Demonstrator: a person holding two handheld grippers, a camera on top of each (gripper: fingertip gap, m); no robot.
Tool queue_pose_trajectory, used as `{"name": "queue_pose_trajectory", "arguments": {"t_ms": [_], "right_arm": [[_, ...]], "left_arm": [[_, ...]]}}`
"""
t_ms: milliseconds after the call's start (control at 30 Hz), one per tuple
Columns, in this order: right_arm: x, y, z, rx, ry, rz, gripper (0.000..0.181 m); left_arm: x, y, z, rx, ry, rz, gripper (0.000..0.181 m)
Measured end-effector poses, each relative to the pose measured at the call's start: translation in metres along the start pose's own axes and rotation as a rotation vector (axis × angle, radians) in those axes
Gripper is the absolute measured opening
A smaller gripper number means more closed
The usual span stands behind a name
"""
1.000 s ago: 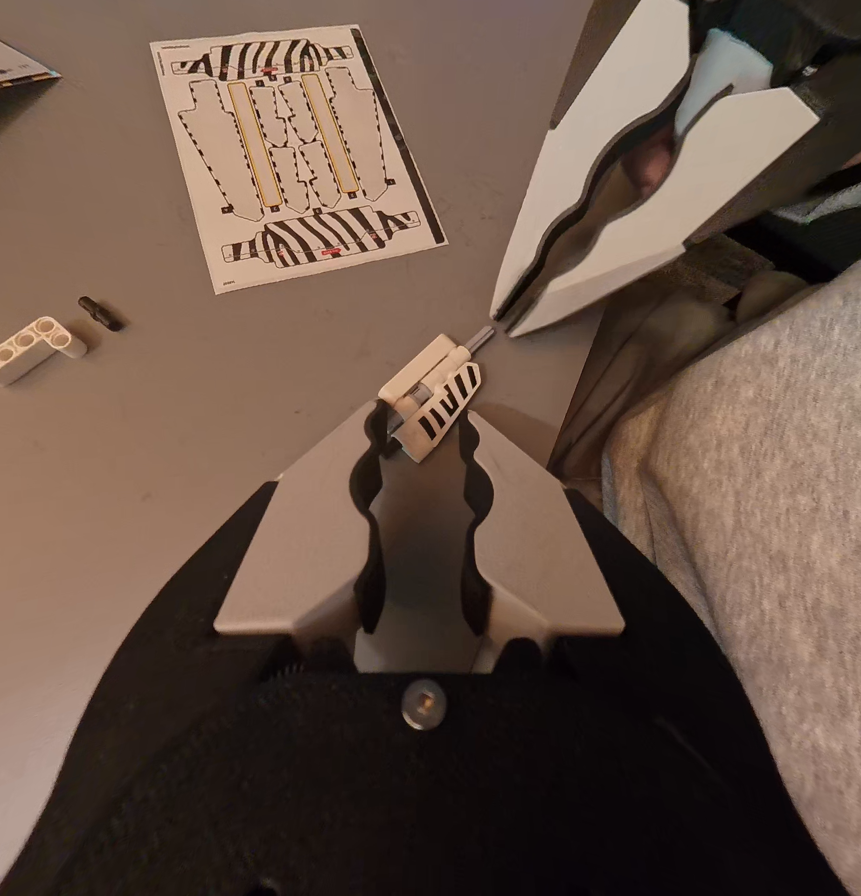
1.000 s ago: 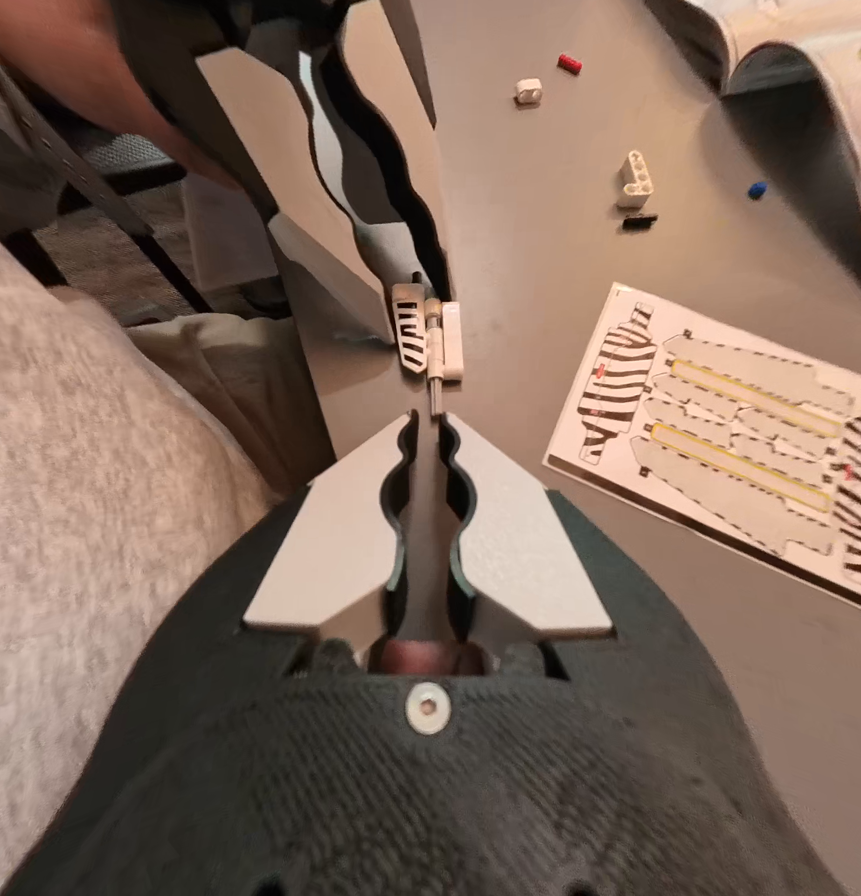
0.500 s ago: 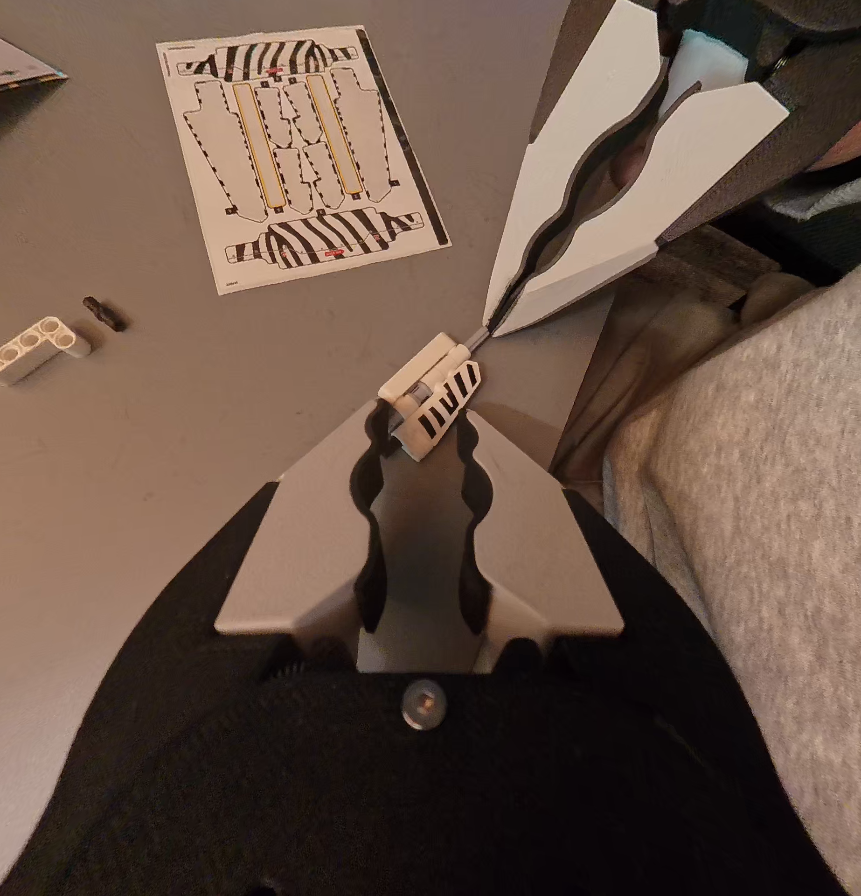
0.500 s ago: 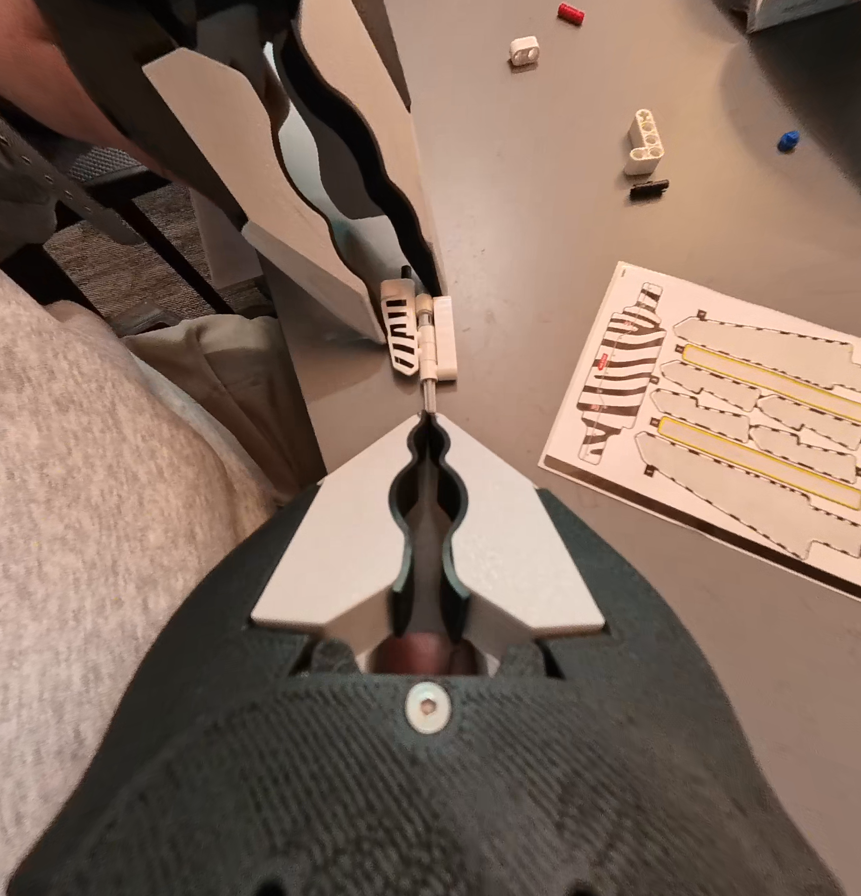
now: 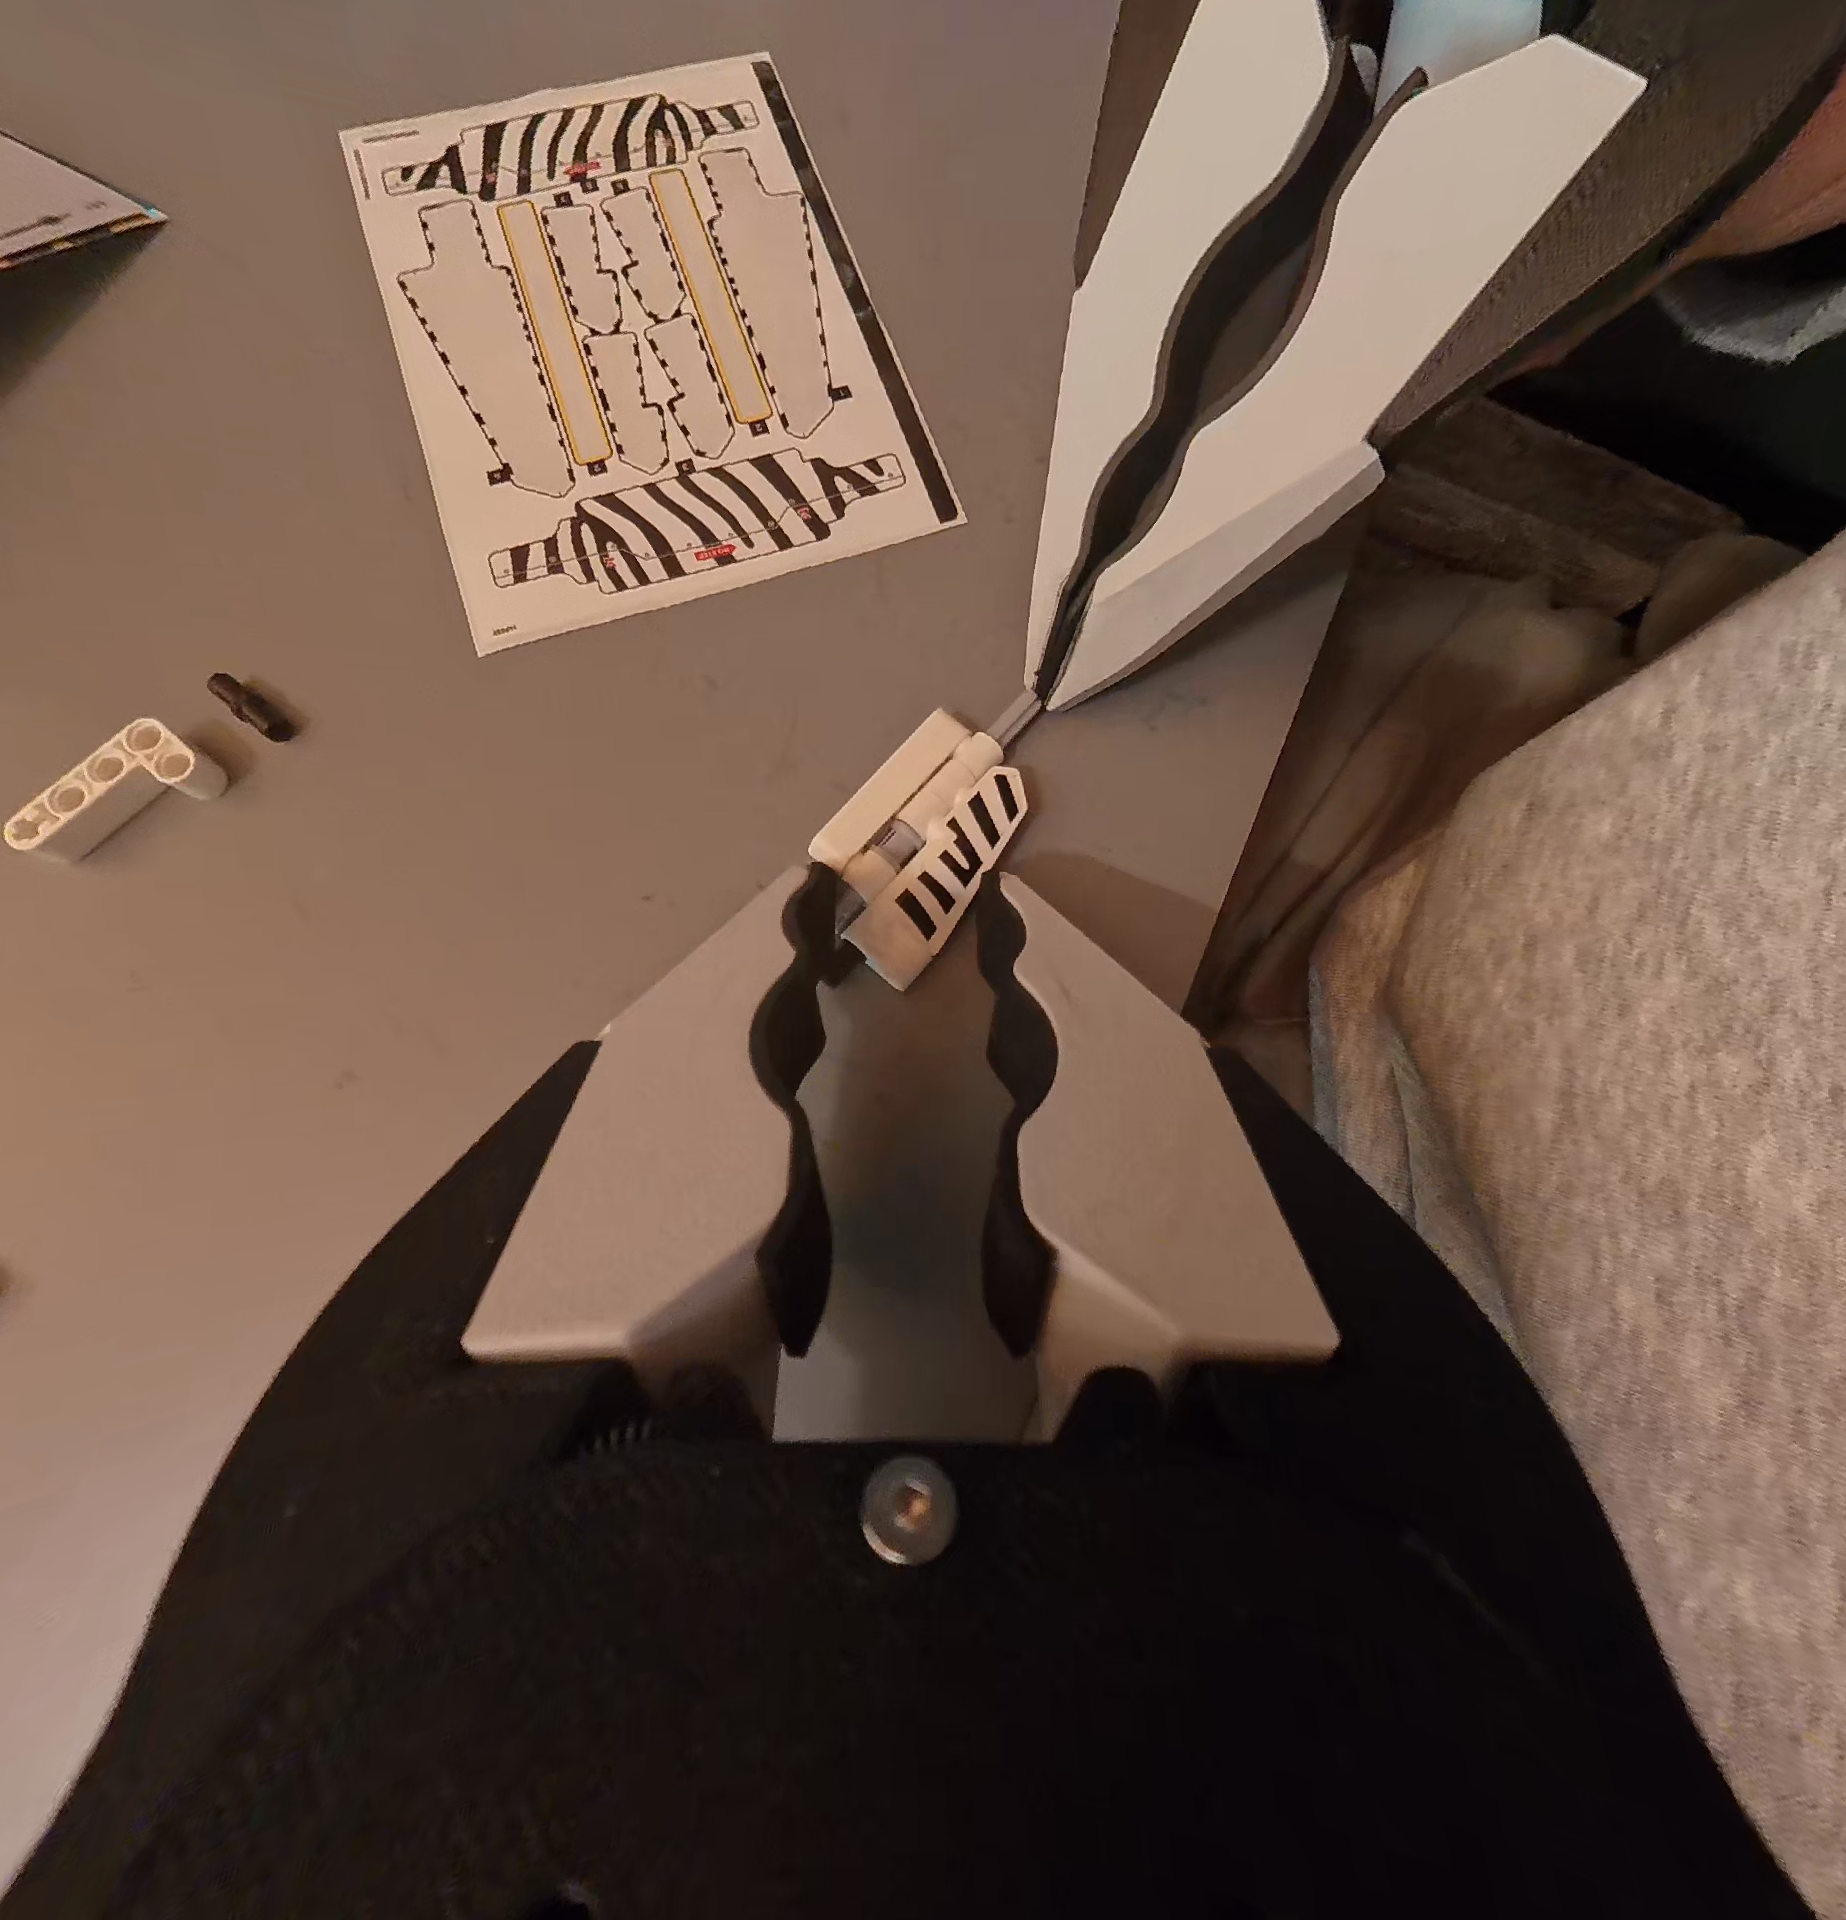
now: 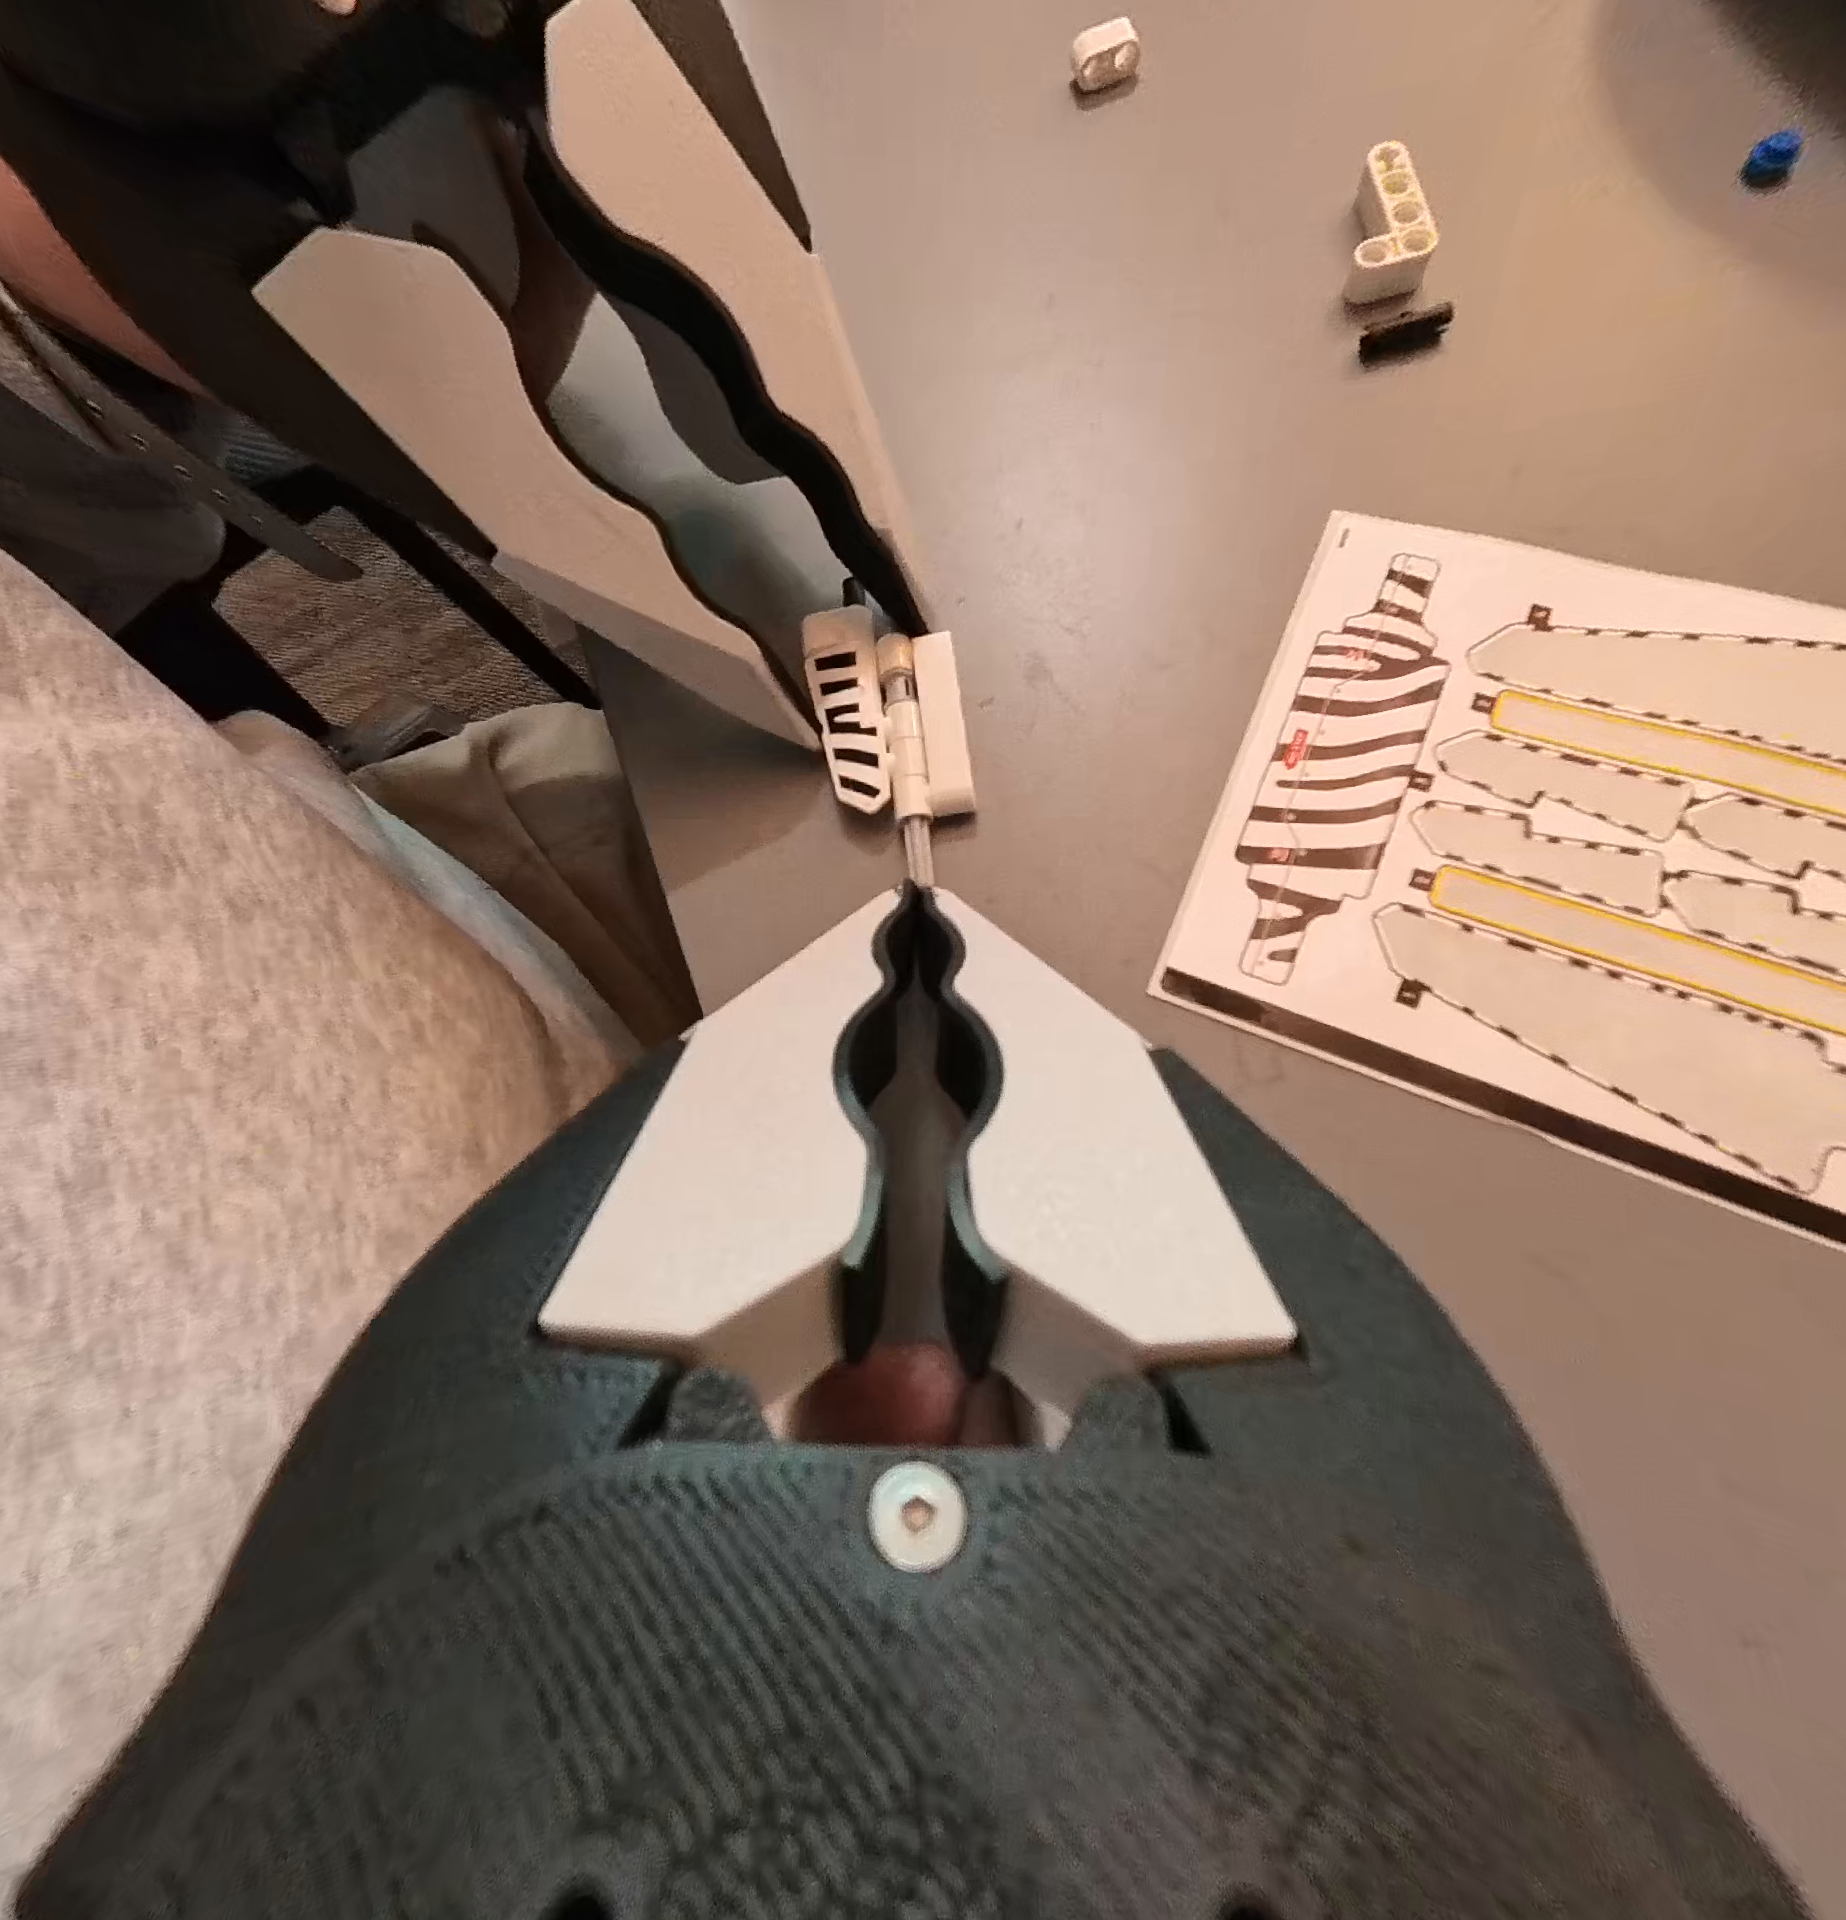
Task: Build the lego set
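Above the near edge of a grey desk [image 5: 275, 1039], the left tool [image 5: 903, 894] is clamped on a small white lego assembly [image 5: 924, 852] bearing a zebra-striped panel, while the right tool [image 6: 921, 896] is pinched together on the tip of the thin grey axle [image 6: 919, 857] protruding from that assembly. Beyond the assembly lies a sticker sheet [image 5: 638, 353] printed with zebra stripes. Farther from the assembly, to the left of the sheet in the left wrist view, an L-shaped white beam [image 5: 108, 784] rests just beside a black pin [image 5: 252, 707].
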State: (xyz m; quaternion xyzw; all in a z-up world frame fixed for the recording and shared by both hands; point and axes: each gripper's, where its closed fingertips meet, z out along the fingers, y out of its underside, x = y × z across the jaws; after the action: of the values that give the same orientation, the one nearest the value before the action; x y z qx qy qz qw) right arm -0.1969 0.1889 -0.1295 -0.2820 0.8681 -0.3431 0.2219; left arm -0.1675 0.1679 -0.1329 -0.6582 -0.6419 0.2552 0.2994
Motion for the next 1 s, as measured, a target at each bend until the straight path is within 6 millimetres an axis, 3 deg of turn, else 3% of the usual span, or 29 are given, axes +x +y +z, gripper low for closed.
{"name": "queue_pose_trajectory", "arguments": {"t_ms": [467, 533, 567, 633, 667, 700, 767, 867, 1000], "right_arm": [[0.004, -0.005, 0.005, -0.034, -0.088, 0.122, 0.0], [-0.013, -0.019, 0.01, 0.043, -0.195, 0.156, 0.0], [-0.017, -0.022, 0.012, 0.039, -0.214, 0.172, 0.0], [-0.003, -0.018, 0.01, -0.036, -0.072, 0.076, 0.0], [0.003, -0.021, 0.004, -0.028, 0.006, 0.016, 0.0], [0.006, -0.027, -0.004, 0.009, 0.032, -0.003, 0.0], [0.017, -0.037, -0.023, 0.073, 0.056, 0.036, 0.0], [0.037, -0.03, -0.039, 0.101, 0.105, 0.073, 0.0], [0.031, -0.014, -0.035, 0.082, 0.136, 0.009, 0.0]], "left_arm": [[0.0, 0.0, 0.001, -0.009, -0.031, 0.051, 0.026], [0.037, -0.011, 0.011, 0.043, 0.164, -0.046, 0.025], [0.034, -0.01, 0.012, 0.046, 0.121, 0.029, 0.029], [0.033, -0.012, 0.009, -0.006, 0.023, 0.092, 0.024], [0.029, -0.022, 0.003, 0.031, -0.035, 0.105, 0.004], [0.023, -0.028, -0.002, 0.065, -0.069, 0.103, 0.001], [0.009, -0.021, -0.004, 0.03, -0.081, 0.032, 0.001], [0.006, -0.011, -0.001, 0.006, -0.041, -0.019, 0.013], [0.006, -0.012, 0.001, 0.003, -0.059, 0.017, 0.034]]}}
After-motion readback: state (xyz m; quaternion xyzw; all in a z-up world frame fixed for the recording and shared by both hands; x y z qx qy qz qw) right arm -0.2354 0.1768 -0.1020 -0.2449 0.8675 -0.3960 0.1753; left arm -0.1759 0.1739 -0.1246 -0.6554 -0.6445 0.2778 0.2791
